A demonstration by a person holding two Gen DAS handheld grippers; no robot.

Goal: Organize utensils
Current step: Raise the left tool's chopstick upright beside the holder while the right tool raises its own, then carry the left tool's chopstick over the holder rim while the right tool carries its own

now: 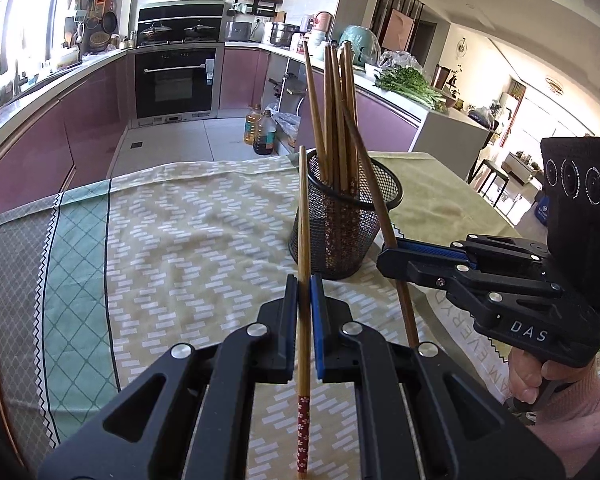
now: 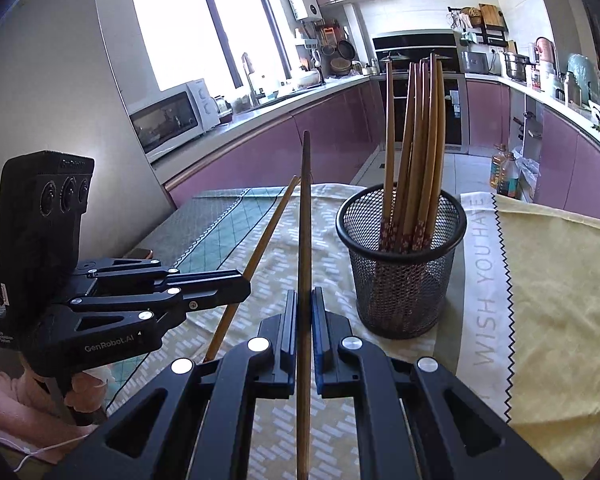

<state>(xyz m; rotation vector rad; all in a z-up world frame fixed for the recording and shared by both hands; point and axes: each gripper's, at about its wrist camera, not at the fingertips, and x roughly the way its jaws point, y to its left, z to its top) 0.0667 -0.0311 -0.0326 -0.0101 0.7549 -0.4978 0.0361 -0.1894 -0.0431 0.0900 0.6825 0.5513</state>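
We hold a gripper in each hand above the tablecloth, and each is clamped on one chopstick. The left gripper has its jaws closed tight on a light chopstick. The chopstick runs between the blue pads, its plain tip pointing up and away toward the cup, its red flowered end hanging back under the gripper. The right gripper is closed the same way on a darker chopstick — that one also points up and forward, tip clear of everything.

From the left view the right gripper comes in from the right side, and its chopstick slants just beside the cup's wall; we cannot tell whether they touch. A hand in a pink sleeve grips its handle.

The mesh cup stands upright on the cloth ahead of both grippers, holding a bundle of chopsticks — flowered ends down, plain tips fanned upward. Beyond is a kitchen.
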